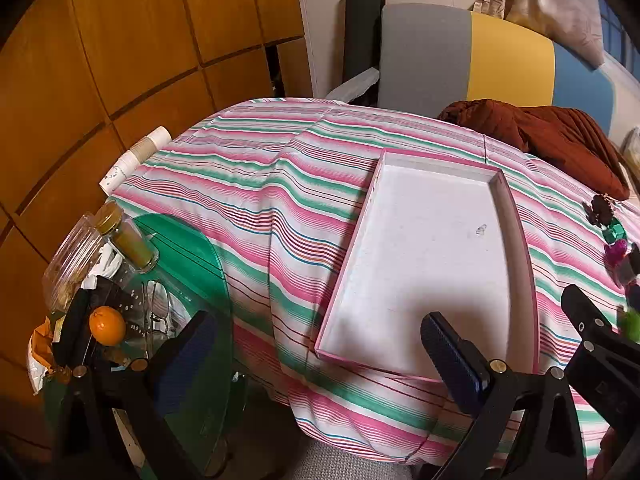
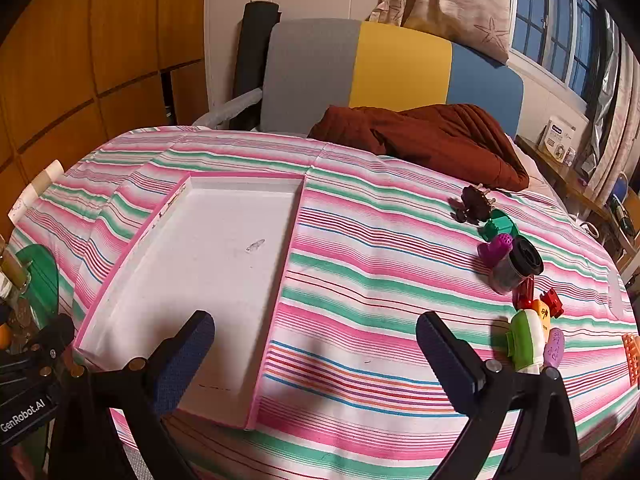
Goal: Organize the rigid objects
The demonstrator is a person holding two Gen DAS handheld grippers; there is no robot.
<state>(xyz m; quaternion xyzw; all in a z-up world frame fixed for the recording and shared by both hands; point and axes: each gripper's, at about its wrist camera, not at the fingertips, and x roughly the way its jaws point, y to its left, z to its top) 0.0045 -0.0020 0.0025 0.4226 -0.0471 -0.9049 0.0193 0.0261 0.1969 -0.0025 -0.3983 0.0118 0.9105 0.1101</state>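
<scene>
**Risk: toys roll on soft bedding**

Both grippers, left gripper (image 1: pixel 316 360) and right gripper (image 2: pixel 316 356), hang with fingers apart, holding nothing. The tray (image 2: pixel 296 216) lies on the striped bed (image 2: pixel 380 272), left of the toy cluster (image 2: pixel 516 276). A glancing grasp may push toys off the edge.

Rust-brown blanket (image 2: pixel 432 140) by tricolour headboard (image 2: pixel 384 76); orange (image 1: pixel 107 325) near spice jar (image 1: pixel 128 238).
</scene>
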